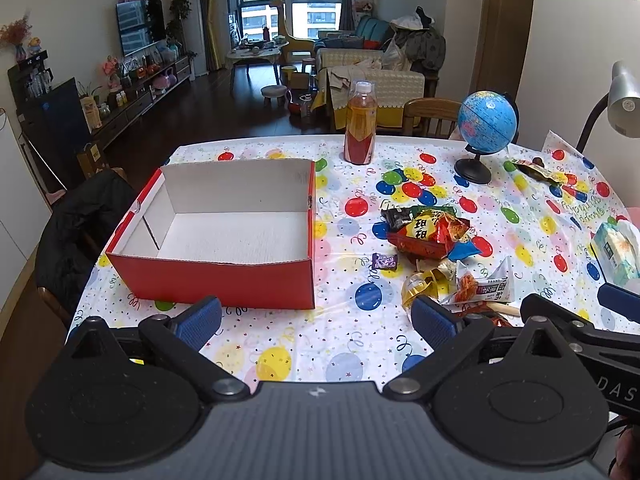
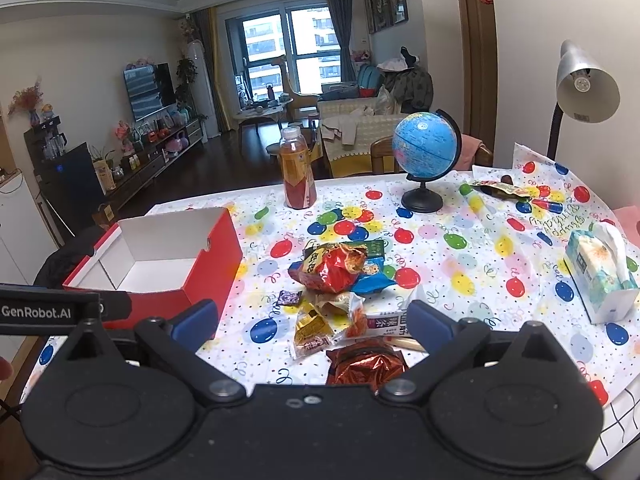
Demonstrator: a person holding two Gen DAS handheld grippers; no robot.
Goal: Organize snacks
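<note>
An empty red cardboard box (image 1: 212,276) (image 2: 208,276) with a white inside sits on the left of the balloon-print table. To its right lies a heap of snack packets: a red and yellow bag (image 1: 430,232) (image 2: 334,266), a small purple candy (image 1: 384,261) (image 2: 289,298), a yellow packet (image 2: 310,330), a white packet (image 1: 486,286) and a shiny red-brown packet (image 2: 368,366). My left gripper (image 1: 316,322) is open above the table's near edge, just in front of the box. My right gripper (image 2: 312,326) is open over the nearest packets, touching none.
A drink bottle (image 1: 361,124) (image 2: 297,172) stands at the far edge, a blue globe (image 1: 486,124) (image 2: 425,148) to its right. A tissue pack (image 2: 600,276) lies at the right, a desk lamp (image 2: 586,84) behind it. Another snack packet (image 2: 500,190) lies at the far right.
</note>
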